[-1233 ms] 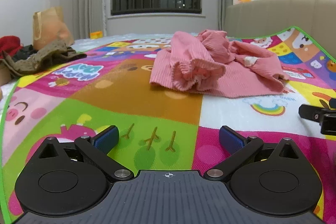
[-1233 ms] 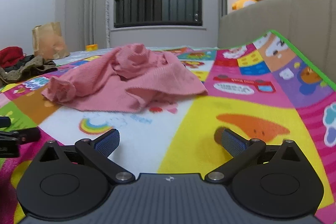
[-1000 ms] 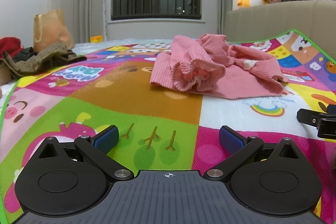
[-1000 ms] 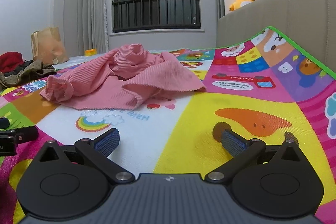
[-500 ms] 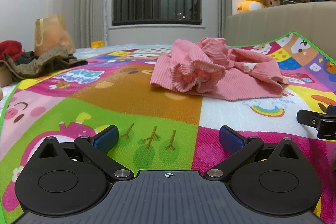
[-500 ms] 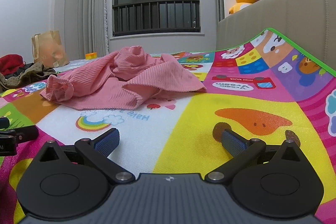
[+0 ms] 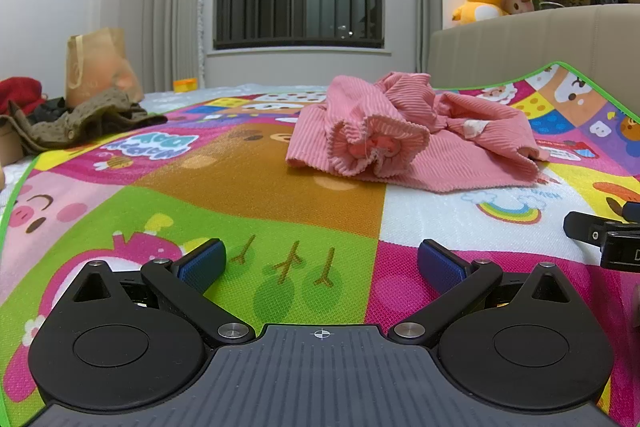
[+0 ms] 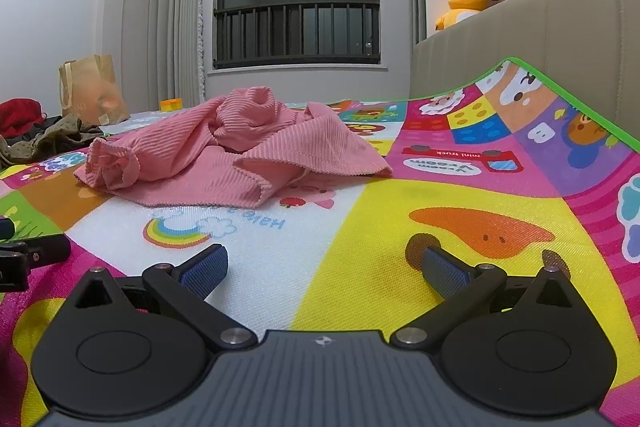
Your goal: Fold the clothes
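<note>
Across the left wrist view, the left gripper [image 7: 320, 263] sat low over the play mat [image 7: 256, 187] with its blue-padded fingers [image 7: 200, 265] spread wide and nothing between them. The pink garment [image 7: 404, 143] lay crumpled in a heap farther up the mat, well apart from the fingers, one ruffled cuff turned toward the camera. Compared with a second earlier the garment showed from a slightly lower, more level angle, but its bunched shape was unchanged, so nothing had touched it. The tip of the right gripper [image 7: 600, 239] showed at the right edge, near the mat. Off to the left were a heap of olive clothing [image 7: 80, 123], a paper bag [image 7: 100, 67] and something red [image 7: 20, 95].

From the right wrist view, the right gripper [image 8: 324, 267] was likewise spread wide and empty, close to the mat [image 8: 400, 227] over its yellow panel. This camera had tilted up and levelled out over the last second, so more of the window and the yellow plush duck [image 8: 464, 3] on the shelf appeared. The pink garment [image 8: 240, 155] sat ahead and to the left, apart from the fingers. The left gripper's tip [image 8: 32, 251] poked in at the left edge.

Judging by this, folding had not begun: both tools had only settled into a ready pose facing the heap, and the cloth would first need spreading flat.
</note>
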{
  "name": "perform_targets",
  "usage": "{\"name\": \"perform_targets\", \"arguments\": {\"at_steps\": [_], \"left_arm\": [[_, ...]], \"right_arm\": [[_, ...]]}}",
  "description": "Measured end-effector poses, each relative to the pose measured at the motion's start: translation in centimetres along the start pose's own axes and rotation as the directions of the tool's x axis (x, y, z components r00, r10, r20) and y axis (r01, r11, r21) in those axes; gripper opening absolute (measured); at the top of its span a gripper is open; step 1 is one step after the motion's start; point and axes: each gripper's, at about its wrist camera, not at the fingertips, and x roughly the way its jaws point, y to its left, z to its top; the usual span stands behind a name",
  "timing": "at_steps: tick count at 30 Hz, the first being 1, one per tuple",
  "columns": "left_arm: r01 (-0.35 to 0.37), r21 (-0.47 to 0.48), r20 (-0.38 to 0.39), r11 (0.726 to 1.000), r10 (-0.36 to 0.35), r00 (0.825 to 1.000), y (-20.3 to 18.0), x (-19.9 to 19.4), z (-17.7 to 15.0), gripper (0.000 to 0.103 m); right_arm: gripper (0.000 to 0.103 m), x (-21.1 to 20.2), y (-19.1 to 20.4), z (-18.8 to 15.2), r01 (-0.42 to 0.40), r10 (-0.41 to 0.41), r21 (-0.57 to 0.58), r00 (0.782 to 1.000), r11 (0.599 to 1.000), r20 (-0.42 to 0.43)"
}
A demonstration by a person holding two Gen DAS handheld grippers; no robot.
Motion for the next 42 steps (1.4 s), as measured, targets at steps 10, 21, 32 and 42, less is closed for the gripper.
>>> {"name": "perform_targets", "arguments": {"at_steps": [10, 21, 32, 42], "left_arm": [[0.0, -0.002, 0.005, 1.0, 0.0, 1.0, 0.0, 0.02, -0.42, 0.103], [0.002, -0.006, 0.008, 1.0, -0.002, 1.0, 0.09, 0.01, -0.55, 0.103], [0.002, -0.007, 0.01, 1.0, -0.002, 1.0, 0.15, 0.02, -0.68, 0.103], [0.002, -0.008, 0.008, 1.0, -0.002, 1.0, 0.18, -0.07, -0.72, 0.103]], "right_arm": [[0.103, -0.05, 0.14, -0.11, 0.006, -0.006, -0.004, 1.0, 1.0, 0.003], [0.103, -0.03, 0.13, -0.18, 0.009, -0.009, -0.008, 1.0, 1.0, 0.006], [0.103, -0.05, 0.18, -0.21, 0.011, -0.011, -0.011, 1.0, 1.0, 0.006], [0.103, -0.06, 0.26, -0.25, 0.014, -0.014, -0.011, 1.0, 1.0, 0.006]]}}
